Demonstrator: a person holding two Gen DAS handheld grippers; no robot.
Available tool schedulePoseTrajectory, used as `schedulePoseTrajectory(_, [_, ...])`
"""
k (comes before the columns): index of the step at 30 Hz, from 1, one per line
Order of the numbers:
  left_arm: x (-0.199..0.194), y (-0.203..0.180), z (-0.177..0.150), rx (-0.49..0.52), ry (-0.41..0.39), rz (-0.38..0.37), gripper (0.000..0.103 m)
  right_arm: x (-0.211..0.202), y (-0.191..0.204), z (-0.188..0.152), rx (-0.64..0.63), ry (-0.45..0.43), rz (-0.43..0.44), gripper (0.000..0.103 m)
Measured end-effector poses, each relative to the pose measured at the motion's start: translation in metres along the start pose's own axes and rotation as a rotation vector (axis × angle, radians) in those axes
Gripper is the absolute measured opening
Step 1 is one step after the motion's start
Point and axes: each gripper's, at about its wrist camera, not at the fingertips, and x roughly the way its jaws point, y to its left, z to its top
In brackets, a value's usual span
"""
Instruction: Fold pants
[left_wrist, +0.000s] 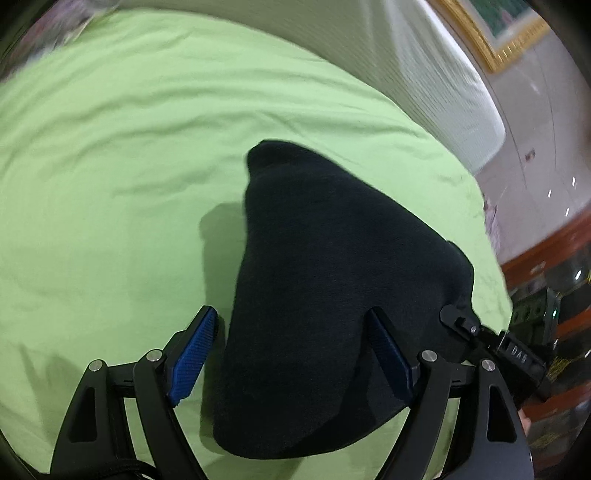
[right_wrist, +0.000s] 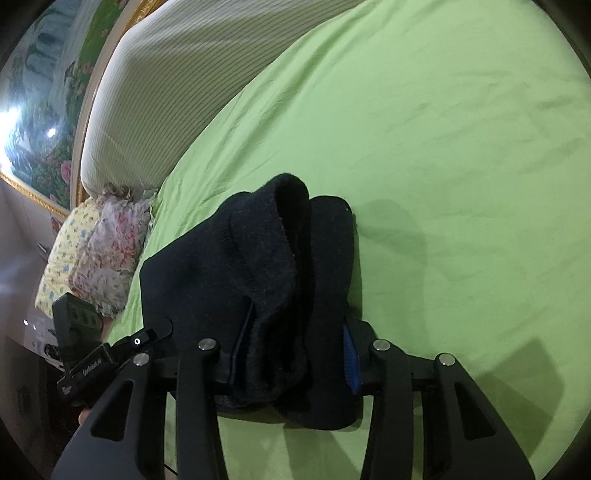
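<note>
On the bed's green sheet (left_wrist: 110, 155) lie the dark pants (left_wrist: 325, 288), bunched into a thick folded bundle near the bed's edge. The left hand-held gripper (left_wrist: 291, 354) stands spread, its blue pads (left_wrist: 190, 360) either side of the bundle's near end, not pressing it. The right hand-held gripper (right_wrist: 295, 350) pinches a gathered fold of the pants (right_wrist: 266, 280) between its pads. White lettering on the right gripper's side, seen from the left wrist, reads roughly "DAS" upside down; the print on the left gripper's body is too small to read. A striped pillow (right_wrist: 177, 85) and floral bedding (right_wrist: 107, 254) sit beyond.
</note>
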Motion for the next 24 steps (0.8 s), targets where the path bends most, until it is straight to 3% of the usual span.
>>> schedulePoseTrajectory(11, [0.004,0.009,0.0,-0.023,-0.014,-0.012,0.068,0.006,0.007,0.001,-0.007,0.004,-0.01,0.054])
schedulePoseTrajectory(17, [-0.004,-0.005,-0.004,0.005,-0.031,-0.009,0.046,-0.002,0.016,-0.003,-0.071,-0.022,-0.044,0.046])
schedulePoseTrajectory(24, [-0.04,-0.014,0.004,0.002,-0.094,-0.051,0.04,-0.011,0.043,0.004,-0.106,-0.063,0.019,0.042])
